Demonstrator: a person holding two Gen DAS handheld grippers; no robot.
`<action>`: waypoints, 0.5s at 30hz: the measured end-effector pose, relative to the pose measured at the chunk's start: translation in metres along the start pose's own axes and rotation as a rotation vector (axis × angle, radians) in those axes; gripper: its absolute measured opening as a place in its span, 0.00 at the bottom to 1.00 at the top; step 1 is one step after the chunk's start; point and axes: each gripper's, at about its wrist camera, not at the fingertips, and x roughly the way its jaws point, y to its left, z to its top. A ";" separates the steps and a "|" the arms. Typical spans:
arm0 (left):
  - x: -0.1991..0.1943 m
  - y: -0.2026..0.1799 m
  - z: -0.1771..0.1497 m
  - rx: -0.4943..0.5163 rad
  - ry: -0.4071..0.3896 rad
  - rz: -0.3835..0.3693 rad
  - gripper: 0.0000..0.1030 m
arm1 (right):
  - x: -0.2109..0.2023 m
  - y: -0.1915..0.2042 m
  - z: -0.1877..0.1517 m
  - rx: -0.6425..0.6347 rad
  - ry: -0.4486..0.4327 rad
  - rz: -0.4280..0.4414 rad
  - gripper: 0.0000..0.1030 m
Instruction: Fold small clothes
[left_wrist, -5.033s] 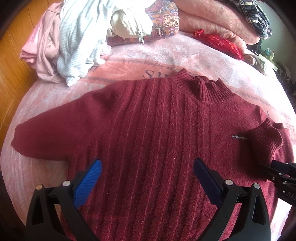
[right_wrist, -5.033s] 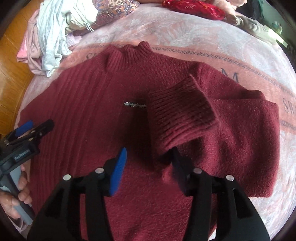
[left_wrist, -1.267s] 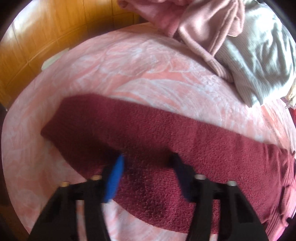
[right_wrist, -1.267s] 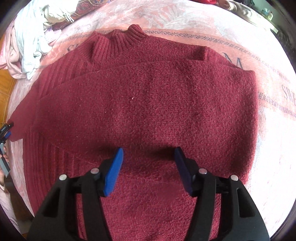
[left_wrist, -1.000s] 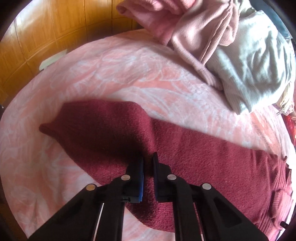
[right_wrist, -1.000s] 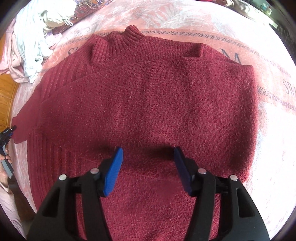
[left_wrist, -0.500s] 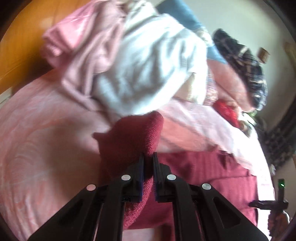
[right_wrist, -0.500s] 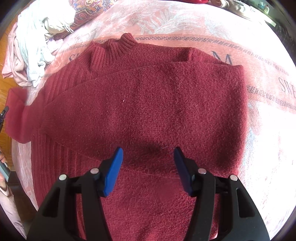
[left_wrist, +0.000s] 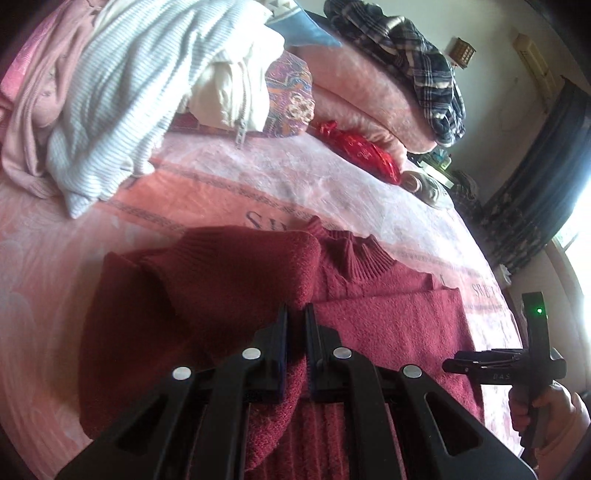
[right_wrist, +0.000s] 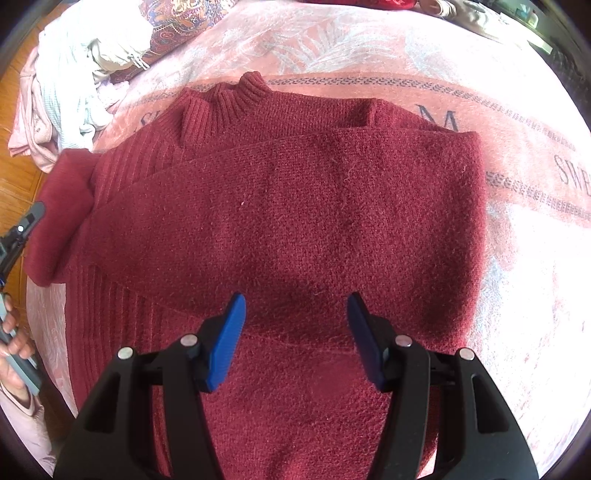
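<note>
Lifted off the bed since a second ago, the sleeve (left_wrist: 207, 291) hangs pinched in the left gripper (left_wrist: 295, 314). Over the maroon sweater (right_wrist: 295, 206), spread mid-bed, the right gripper (right_wrist: 295, 325) hovers agape. Beyond, a clothes pile (left_wrist: 122, 85) crowds the bed's (left_wrist: 44, 258) far corner.

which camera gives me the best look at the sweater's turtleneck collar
The right wrist view: the collar lies unobstructed, ribbing clear, near the top of the sweater. In the left wrist view the collar is partly hidden behind the lifted sleeve.
</note>
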 end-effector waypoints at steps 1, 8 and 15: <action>0.008 -0.008 -0.004 0.006 0.010 -0.008 0.08 | 0.000 0.000 0.000 -0.002 0.001 0.000 0.56; 0.054 -0.028 -0.035 0.030 0.157 -0.007 0.27 | 0.009 0.007 0.000 -0.008 0.028 0.003 0.56; 0.001 -0.010 -0.012 0.047 0.103 0.013 0.67 | 0.007 0.039 0.004 -0.049 0.030 0.040 0.58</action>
